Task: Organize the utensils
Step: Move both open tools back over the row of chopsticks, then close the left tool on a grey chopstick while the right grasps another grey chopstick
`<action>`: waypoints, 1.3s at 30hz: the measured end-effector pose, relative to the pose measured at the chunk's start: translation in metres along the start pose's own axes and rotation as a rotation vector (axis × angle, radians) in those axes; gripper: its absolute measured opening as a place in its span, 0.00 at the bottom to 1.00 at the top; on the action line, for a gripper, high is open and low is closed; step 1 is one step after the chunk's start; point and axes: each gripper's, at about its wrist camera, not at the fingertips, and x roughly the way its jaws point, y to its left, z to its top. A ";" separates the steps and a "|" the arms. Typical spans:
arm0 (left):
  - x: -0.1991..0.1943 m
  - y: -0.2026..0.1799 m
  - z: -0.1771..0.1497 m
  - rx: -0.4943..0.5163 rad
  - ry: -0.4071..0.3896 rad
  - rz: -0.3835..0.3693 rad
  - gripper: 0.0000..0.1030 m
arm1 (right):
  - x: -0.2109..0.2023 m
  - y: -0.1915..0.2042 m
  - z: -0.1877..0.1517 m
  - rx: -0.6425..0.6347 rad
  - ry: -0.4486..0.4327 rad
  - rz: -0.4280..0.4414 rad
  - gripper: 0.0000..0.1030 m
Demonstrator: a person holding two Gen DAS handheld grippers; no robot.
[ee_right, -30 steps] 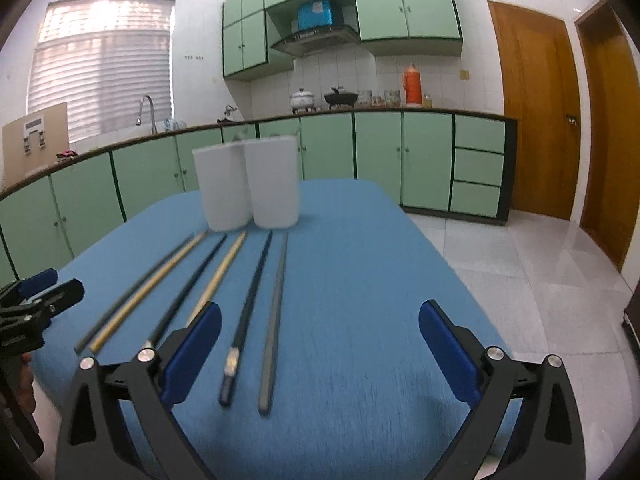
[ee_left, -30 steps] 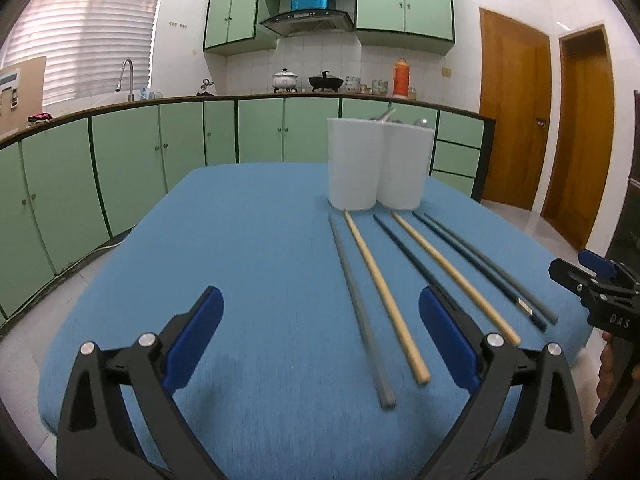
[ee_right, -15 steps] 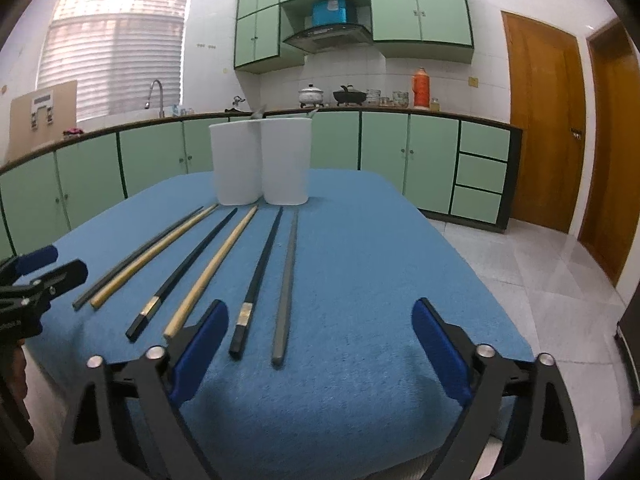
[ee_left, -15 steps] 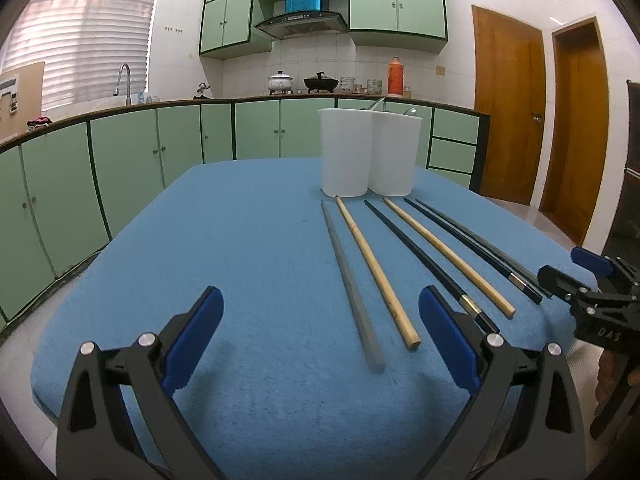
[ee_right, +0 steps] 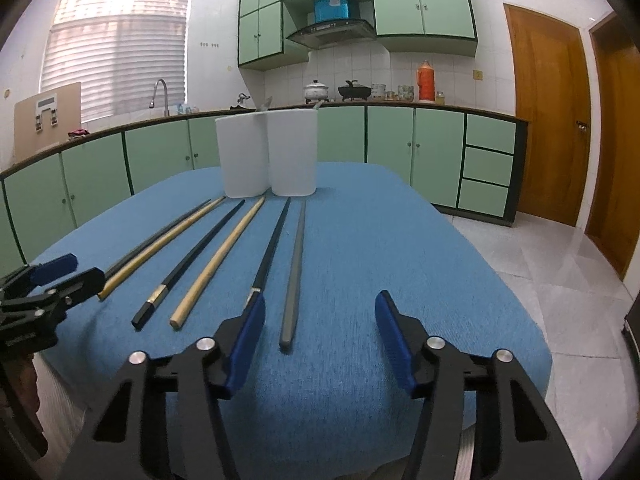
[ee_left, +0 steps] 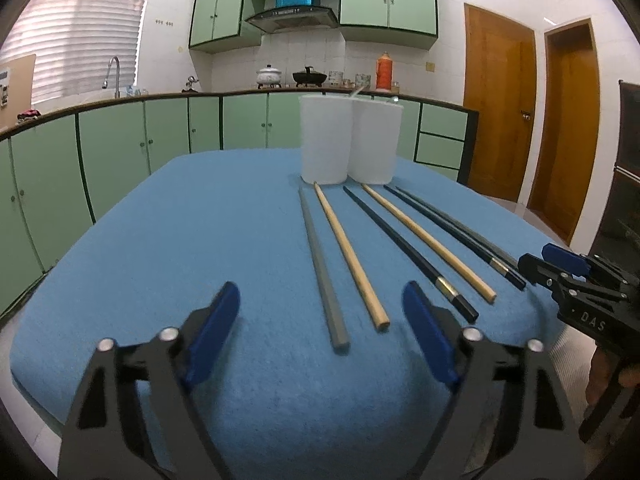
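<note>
Several chopsticks lie side by side on the blue table (ee_left: 200,240): a grey one (ee_left: 320,264), a tan one (ee_left: 348,252), black ones (ee_left: 404,244) and another tan one (ee_left: 432,244). Two white cups (ee_left: 348,144) stand behind them with utensil tips showing above the rims. My left gripper (ee_left: 320,336) is open above the near ends of the grey and tan chopsticks. My right gripper (ee_right: 320,340) is open above the near end of a grey chopstick (ee_right: 294,272), beside a black one (ee_right: 270,248). The cups (ee_right: 268,152) also show there.
The table (ee_right: 400,260) ends close on the right, with tiled floor (ee_right: 560,264) beyond. Green kitchen cabinets (ee_left: 120,140) run behind the table. Each gripper shows in the other's view, the right one (ee_left: 580,292) at the table's right corner and the left one (ee_right: 36,292) at its left.
Both grippers have moved forward and lower toward the near ends of the chopsticks. Their jaws stand somewhat narrower than before. The chopsticks and cups have not moved.
</note>
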 end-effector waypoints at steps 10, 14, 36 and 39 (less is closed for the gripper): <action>-0.011 0.011 -0.011 -0.048 -0.008 0.026 0.71 | -0.002 0.001 -0.001 -0.006 0.002 0.000 0.50; -0.010 0.011 -0.011 -0.034 0.001 0.049 0.66 | 0.000 0.000 -0.002 -0.005 0.013 0.006 0.46; -0.008 -0.013 -0.014 -0.004 0.006 0.034 0.09 | -0.001 0.010 -0.011 -0.038 -0.005 -0.024 0.21; -0.009 -0.014 -0.013 -0.010 0.007 0.038 0.09 | -0.001 0.014 -0.011 -0.064 -0.006 -0.015 0.10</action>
